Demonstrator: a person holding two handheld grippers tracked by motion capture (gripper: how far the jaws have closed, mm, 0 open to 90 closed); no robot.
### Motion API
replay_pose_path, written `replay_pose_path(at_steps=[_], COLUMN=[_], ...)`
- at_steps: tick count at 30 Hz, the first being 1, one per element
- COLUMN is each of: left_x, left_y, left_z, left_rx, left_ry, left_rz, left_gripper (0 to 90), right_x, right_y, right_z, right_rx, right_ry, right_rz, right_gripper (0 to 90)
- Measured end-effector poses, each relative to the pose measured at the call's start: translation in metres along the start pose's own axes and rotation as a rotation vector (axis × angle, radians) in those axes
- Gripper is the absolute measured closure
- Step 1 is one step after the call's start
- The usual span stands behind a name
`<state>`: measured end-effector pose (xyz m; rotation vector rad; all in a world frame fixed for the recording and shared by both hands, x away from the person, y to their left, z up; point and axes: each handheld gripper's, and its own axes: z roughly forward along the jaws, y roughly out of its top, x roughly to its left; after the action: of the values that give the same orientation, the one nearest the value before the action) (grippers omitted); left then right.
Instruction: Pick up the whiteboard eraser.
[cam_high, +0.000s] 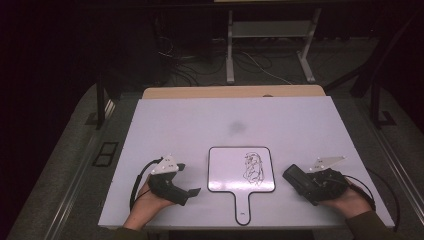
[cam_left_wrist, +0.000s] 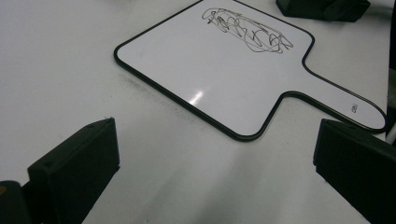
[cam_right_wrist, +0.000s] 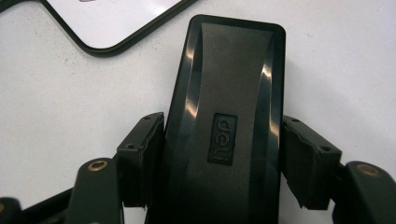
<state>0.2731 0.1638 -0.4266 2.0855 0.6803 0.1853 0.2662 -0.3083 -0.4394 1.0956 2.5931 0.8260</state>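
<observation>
At the near edge of the white table (cam_high: 165, 120), the person's left hand (cam_high: 145, 202) holds the left gripper (cam_high: 187, 192). Its jaws stand wide apart with only bare table surface between them, and they point toward the small whiteboard (cam_high: 235, 170). On the other side, the right hand (cam_high: 350, 200) holds the right gripper (cam_high: 295, 176). In the right gripper view, both jaws press against the long sides of a black eraser (cam_right_wrist: 224, 107), so this gripper is closed on it. The eraser lies flat on the table, just beside the right edge of the whiteboard, not touching it. The whiteboard is between the two grippers, flat on the table, and its handle (cam_high: 242, 207) points toward the person. On the right half of its surface there is a black scribble (cam_high: 253, 169). Farther away, the table surface has a faint grey smudge (cam_high: 236, 127). Behind the table, a wooden board (cam_high: 232, 92) shows along its far edge, and a metal frame (cam_high: 270, 40) stands on the dark floor with some cables.
</observation>
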Motion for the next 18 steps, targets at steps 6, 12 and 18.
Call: replay_pose_path(at_steps=[6, 12, 18], left_x=[-0.0003, -0.0008, -0.0008], left_y=[0.0000, 0.0001, 0.0001], left_z=[0.0001, 0.0005, 0.0005], left_rx=[0.001, 0.000, 0.000], left_ry=[-0.001, -0.001, -0.002], left_rz=[-0.001, -0.004, -0.004], left_gripper=[0.0, 0.0, 0.0], right_x=[-0.0001, -0.0027, -0.0040], right_y=[0.0004, 0.0012, 0.0021], right_z=[-0.0004, -0.0018, -0.0017], right_rx=[0.002, 0.009, 0.019], right_ry=[-0.007, 0.004, 0.009], right_rz=[-0.006, -0.002, -0.004], right_gripper=[35.1, 36.7, 37.6])
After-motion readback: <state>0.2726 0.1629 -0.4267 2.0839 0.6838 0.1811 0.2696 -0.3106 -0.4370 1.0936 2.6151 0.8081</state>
